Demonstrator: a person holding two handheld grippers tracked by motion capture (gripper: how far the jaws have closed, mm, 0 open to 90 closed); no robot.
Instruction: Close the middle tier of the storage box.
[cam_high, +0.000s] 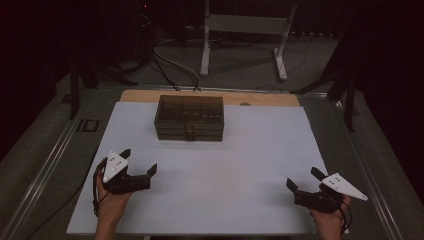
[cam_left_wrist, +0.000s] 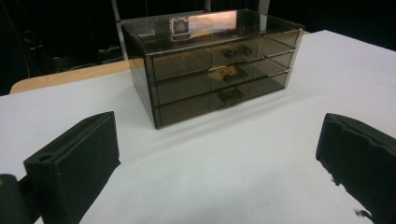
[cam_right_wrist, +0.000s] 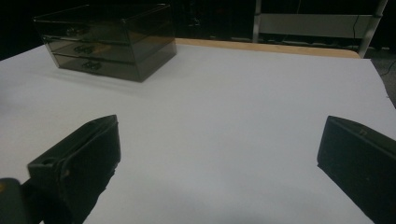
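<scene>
Left gripper view: drawer box (cam_left_wrist: 212, 65) ahead, well beyond spread fingers (cam_left_wrist: 74, 163).

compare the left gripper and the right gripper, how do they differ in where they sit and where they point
The left gripper sits at the near left of the white table, closer to the smoky drawer box; the right gripper sits at the near right, farther from it. The left gripper faces the box's drawer fronts almost squarely; the right gripper sees the box off to one side. Both are open and empty.

overhead plus two low views, shared drawer box (cam_high: 189, 118)
</scene>
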